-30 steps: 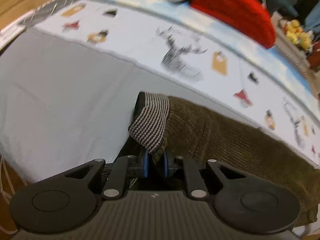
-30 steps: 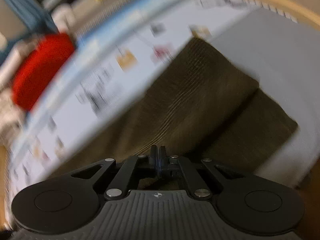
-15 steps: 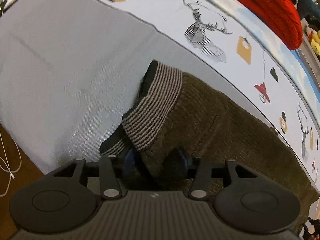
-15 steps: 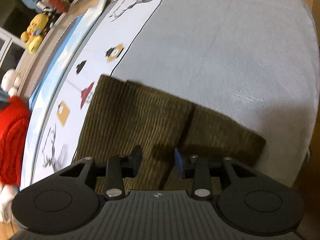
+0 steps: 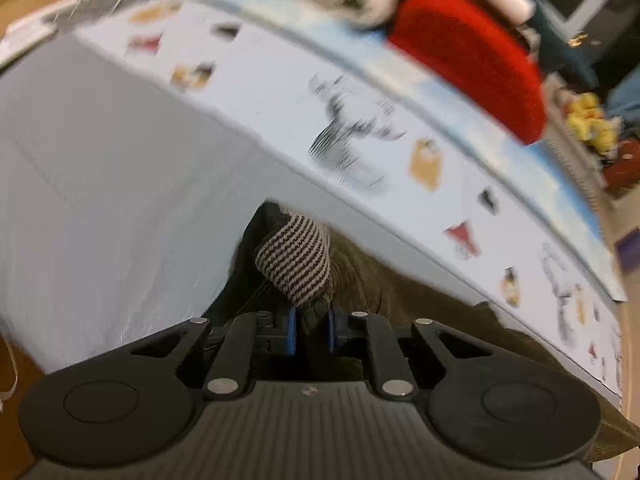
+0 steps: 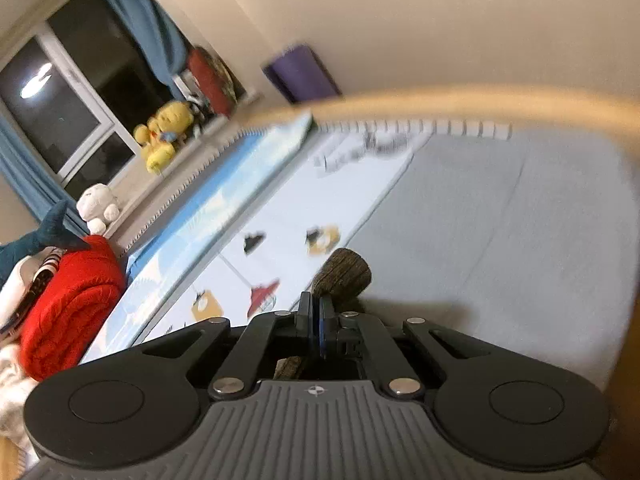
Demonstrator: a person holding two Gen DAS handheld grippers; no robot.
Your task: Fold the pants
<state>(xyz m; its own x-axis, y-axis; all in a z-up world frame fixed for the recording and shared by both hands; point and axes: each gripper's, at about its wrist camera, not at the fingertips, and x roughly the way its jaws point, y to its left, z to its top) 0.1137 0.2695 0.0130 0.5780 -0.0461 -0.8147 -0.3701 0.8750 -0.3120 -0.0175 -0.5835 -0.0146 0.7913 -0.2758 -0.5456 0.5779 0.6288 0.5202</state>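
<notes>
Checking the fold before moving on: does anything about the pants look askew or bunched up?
Yes. At the left hand-held gripper the striped waistband is twisted and pinched into a bunch. The right hand-held gripper holds a crumpled wad of the brown pants.

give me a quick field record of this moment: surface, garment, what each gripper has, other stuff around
surface: grey sheet beside a white printed play mat
garment: brown corduroy pants with a striped waistband
left gripper: jaws shut on the pants just below the striped waistband
right gripper: jaws shut on a bunched end of the pants, raised above the sheet
nearby: red blanket, yellow plush toy, white plush toy
image quality: left wrist view is motion-blurred
</notes>
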